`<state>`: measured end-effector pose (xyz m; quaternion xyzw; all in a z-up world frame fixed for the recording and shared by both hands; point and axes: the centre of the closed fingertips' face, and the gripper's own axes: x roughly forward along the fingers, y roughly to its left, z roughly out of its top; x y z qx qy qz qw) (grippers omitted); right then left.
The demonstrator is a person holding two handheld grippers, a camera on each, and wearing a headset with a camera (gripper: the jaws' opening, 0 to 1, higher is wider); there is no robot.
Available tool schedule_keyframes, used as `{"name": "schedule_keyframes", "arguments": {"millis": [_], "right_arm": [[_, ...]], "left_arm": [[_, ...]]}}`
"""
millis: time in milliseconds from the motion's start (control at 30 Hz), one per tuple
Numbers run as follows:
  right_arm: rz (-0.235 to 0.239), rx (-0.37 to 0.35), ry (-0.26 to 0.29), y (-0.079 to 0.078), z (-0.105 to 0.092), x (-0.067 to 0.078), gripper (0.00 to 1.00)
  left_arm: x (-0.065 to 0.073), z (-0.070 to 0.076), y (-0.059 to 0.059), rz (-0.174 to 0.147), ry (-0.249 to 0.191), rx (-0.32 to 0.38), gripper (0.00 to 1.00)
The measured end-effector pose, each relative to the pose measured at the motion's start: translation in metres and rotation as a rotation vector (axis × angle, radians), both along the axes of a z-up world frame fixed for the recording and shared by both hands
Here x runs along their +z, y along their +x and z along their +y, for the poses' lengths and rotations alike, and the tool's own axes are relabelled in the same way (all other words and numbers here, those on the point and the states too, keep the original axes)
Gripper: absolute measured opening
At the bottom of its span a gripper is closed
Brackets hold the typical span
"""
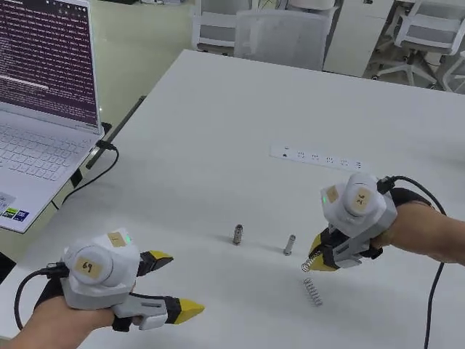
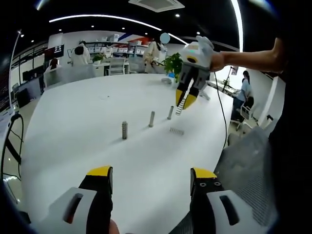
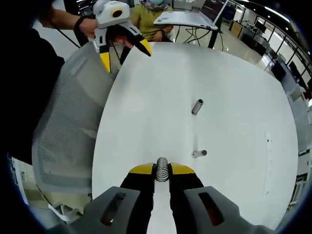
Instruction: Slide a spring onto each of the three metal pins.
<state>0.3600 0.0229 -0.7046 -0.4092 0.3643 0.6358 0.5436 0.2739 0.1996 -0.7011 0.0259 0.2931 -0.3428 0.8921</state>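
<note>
Right gripper (image 1: 320, 260) clamped on spring (image 3: 162, 169), hovering above table (image 1: 218, 131), just beside bare pin (image 1: 289, 245); loose spring (image 1: 312, 291) flat on table nearby; sprung pin (image 1: 237, 234) further left; left gripper (image 1: 174, 285) jaws apart, empty, well apart from pins

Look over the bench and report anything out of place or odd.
Nothing looks damaged. One loose spring lies flat on the table near the right gripper, off any pin and probably just waiting its turn. The right gripper grips a second spring. The pins stand upright.
</note>
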Motion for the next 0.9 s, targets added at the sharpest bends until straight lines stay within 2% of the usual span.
{"name": "schedule_keyframes", "arguments": {"millis": [500,900], "right_arm": [[-0.017,-0.011,-0.02,0.027,0.008,-0.001,0.08],[-0.024,-0.013,-0.036,0.04,0.012,-0.003,0.08]], "left_arm": [[-0.004,0.016,-0.003,0.022,-0.01,0.042,0.74],[-0.006,0.02,-0.006,0.033,-0.013,0.05,0.76]]}}
